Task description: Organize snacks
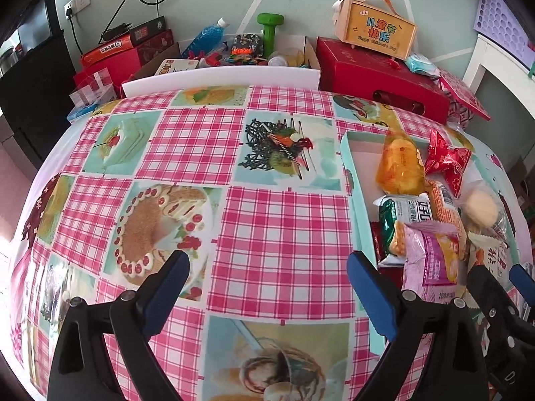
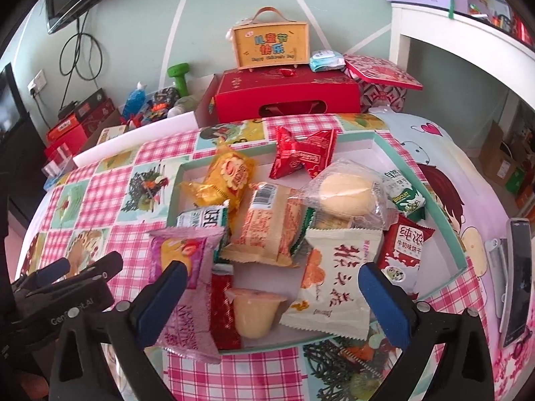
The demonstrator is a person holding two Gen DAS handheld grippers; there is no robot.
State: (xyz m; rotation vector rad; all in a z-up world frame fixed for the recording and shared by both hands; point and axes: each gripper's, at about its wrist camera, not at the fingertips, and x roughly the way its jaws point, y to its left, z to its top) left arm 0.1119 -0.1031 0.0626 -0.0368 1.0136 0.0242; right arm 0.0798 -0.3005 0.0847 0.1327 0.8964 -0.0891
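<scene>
Snacks filled a shallow mint-green tray [image 2: 444, 214] with a white floor, which sat on the pink plaid tablecloth [image 1: 277, 234] printed with dessert pictures. I logged the following contents from the right wrist view:

1. A red twist-ended packet [image 2: 302, 157] lay at the far end of the tray.
2. A yellow crinkled wrapper [image 2: 230, 175] with a round flower-edged label lay to its left.
3. A pale round bun in a clear bag [image 2: 347, 193] rested on other packets near the middle.
4. An orange-printed pack [image 2: 271, 230] with a barcode lay tilted beside the bun.
5. A white sachet [image 2: 337, 284] with red brush characters lay near the front.
6. A dark red biscuit pack [image 2: 406, 250] leaned by the right wall.
7. A green-and-white biscuit pack [image 2: 403, 193] lay behind it.
8. A jelly cup [image 2: 255, 310] with a pale filling stood near the front edge.
9. A pink-purple packet [image 2: 182, 274] draped over the left wall of the tray, partly outside it.

I saw the right gripper [image 2: 272, 287] spread wide above the front of the tray, with nothing pinched between its blue pads. I saw the left gripper [image 1: 267, 277] likewise spread wide over bare tablecloth just left of the tray, gripping nothing.
</scene>
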